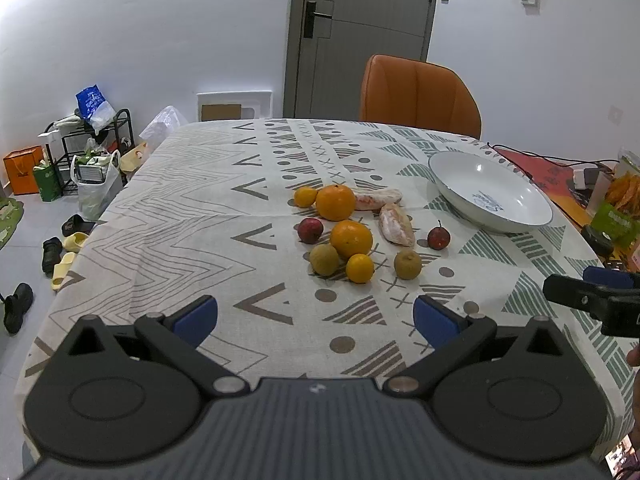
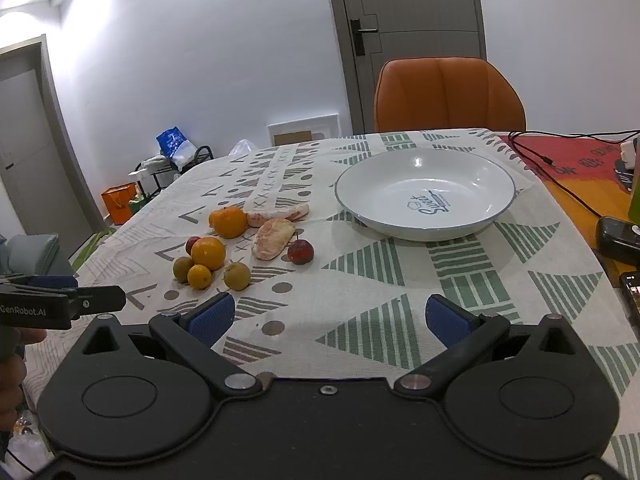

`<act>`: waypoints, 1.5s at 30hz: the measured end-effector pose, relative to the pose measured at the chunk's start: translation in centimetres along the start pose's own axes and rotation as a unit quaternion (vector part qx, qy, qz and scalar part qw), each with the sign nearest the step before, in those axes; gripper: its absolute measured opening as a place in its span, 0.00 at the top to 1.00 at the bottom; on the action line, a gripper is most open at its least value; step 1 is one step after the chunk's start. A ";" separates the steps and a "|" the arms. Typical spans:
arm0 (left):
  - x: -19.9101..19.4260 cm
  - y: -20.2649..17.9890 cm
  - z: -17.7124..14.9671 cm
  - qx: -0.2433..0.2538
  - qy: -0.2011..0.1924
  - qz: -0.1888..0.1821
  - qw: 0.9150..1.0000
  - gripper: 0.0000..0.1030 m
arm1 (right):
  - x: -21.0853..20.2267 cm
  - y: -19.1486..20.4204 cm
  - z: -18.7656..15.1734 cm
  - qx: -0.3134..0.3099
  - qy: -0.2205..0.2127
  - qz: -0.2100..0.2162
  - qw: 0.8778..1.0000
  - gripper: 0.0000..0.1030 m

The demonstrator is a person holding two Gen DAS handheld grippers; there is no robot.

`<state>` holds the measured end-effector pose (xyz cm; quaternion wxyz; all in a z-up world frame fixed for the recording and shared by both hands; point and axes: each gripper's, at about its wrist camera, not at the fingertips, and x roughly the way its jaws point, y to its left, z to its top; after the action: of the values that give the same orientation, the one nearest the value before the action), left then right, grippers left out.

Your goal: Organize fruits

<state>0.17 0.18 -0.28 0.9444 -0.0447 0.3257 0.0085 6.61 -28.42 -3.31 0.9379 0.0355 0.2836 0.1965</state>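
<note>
Now my left wrist view: left gripper (image 1: 316, 318) fingers spread, empty, over patterned tablecloth (image 1: 192, 216); fruits (image 1: 352, 236) clustered mid-tabletop, white bowl (image 1: 490, 192) toward right edge. Right wrist view: right gripper (image 2: 330, 320) likewise released; orange chair (image 2: 448, 94) at far edge, grey door (image 2: 412, 36) behind.

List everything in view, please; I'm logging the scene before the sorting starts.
large oranges: 2, orange, table centre
small citrus: 2, orange-yellow, cluster's ends
brownish round fruits: 2, olive-brown, near edge of cluster
red fruits: 2, dark red, cluster's sides
peeled segments: 2, pale pink, beside the oranges
bowl: 1, white, empty, right of fruit
chair: 1, orange, behind table
left gripper: open, empty
right gripper: open, empty
</note>
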 end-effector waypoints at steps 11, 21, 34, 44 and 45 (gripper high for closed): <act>0.0 0.0 0.0 0.002 0.000 0.001 1.000 0.00 | -0.1 -0.1 0.2 -0.002 0.000 -0.001 1.000 0.00; -0.3 -0.1 0.2 0.007 -0.003 0.003 1.000 0.00 | -0.1 -0.1 0.2 -0.001 0.001 -0.002 1.000 0.00; -0.4 -0.2 0.3 0.009 -0.005 0.002 1.000 0.00 | 0.0 0.0 0.1 -0.005 0.002 -0.002 1.000 0.00; -0.2 -0.2 0.4 0.014 -0.011 0.002 1.000 0.00 | 0.2 0.0 0.0 -0.007 0.001 0.014 1.000 0.00; -0.2 -0.1 0.3 0.012 -0.014 0.004 1.000 0.00 | 0.2 0.0 -0.1 -0.005 0.001 0.019 1.000 0.00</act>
<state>0.19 0.08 0.11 0.9493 -0.0319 0.3127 0.0091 6.74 -28.35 -3.48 0.9339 0.0360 0.2827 0.2160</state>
